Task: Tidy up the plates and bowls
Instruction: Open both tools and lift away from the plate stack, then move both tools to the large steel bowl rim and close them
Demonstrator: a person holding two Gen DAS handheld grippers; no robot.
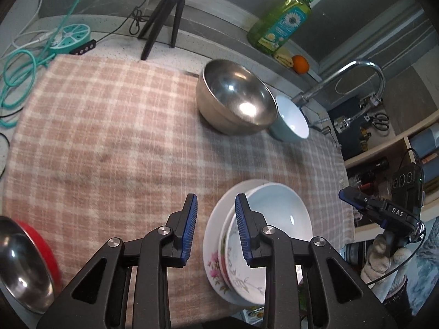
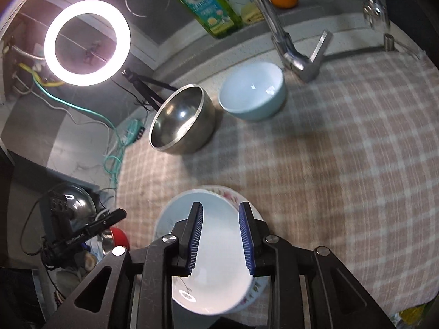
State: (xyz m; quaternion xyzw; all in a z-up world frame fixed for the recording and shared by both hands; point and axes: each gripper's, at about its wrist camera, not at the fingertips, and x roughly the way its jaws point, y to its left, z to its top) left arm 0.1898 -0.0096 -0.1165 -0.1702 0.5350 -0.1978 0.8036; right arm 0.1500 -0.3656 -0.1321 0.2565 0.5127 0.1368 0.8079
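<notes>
A stack of white floral plates (image 1: 216,263) with a pale bowl (image 1: 277,213) on top sits at the near edge of the checked cloth (image 1: 109,137). My left gripper (image 1: 216,219) is open and empty, just left of the stack. My right gripper (image 2: 221,227) is open above the same bowl (image 2: 219,263), jaws over its inside, holding nothing; the floral plate rim (image 2: 230,194) shows beyond it. A steel bowl (image 1: 237,97) (image 2: 182,119) and a light blue bowl (image 1: 292,119) (image 2: 253,91) stand at the far side.
A red-rimmed steel bowl (image 1: 24,268) lies at the near left. A tap (image 1: 356,74) (image 2: 290,46), green soap bottle (image 1: 282,22), orange (image 1: 300,64), tripod (image 1: 164,19) and ring light (image 2: 87,42) stand behind the cloth. Teal cables (image 1: 16,82) lie at left.
</notes>
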